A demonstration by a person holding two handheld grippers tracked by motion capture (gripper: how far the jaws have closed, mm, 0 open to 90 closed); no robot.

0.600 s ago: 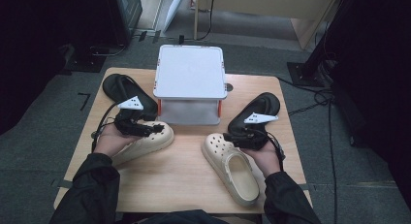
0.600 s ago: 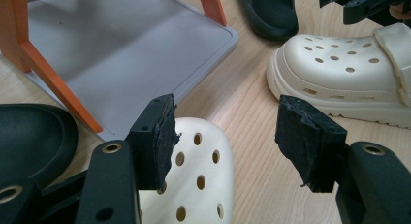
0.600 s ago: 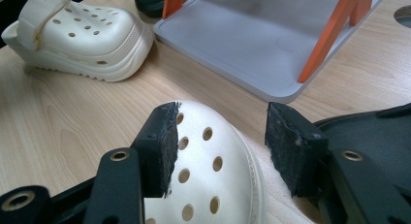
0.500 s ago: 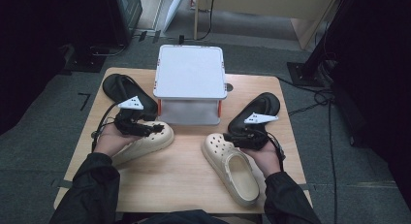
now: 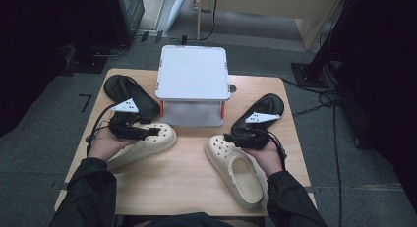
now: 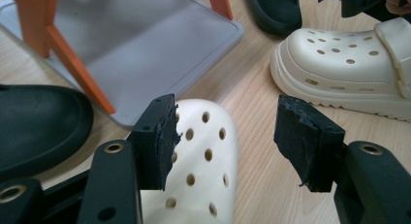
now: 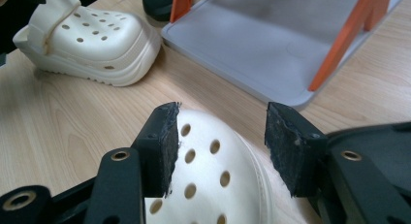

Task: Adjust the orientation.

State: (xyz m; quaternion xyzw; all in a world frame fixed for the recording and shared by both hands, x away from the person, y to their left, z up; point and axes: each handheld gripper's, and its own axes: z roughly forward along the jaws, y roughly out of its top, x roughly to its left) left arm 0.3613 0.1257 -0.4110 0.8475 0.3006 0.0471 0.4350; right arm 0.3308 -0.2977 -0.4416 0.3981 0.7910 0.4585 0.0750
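Two cream clogs lie on the wooden table (image 5: 182,183). The left clog (image 5: 147,142) points right, and my left gripper (image 5: 153,132) hovers open over its toe (image 6: 203,156), nothing between the jaws. The right clog (image 5: 235,169) lies toe toward the rack; my right gripper (image 5: 230,137) stands open above its perforated toe (image 7: 208,170). In the left gripper view (image 6: 225,132) the other clog (image 6: 349,69) lies beyond; the right gripper view (image 7: 220,136) shows the opposite clog (image 7: 87,40) at upper left.
A grey two-level rack (image 5: 193,72) with orange legs stands at the table's back centre, its lower shelf (image 6: 145,49) close ahead of both grippers. One black sandal (image 5: 129,93) lies back left, another (image 5: 261,110) at the right. Dark floor and cables surround the table.
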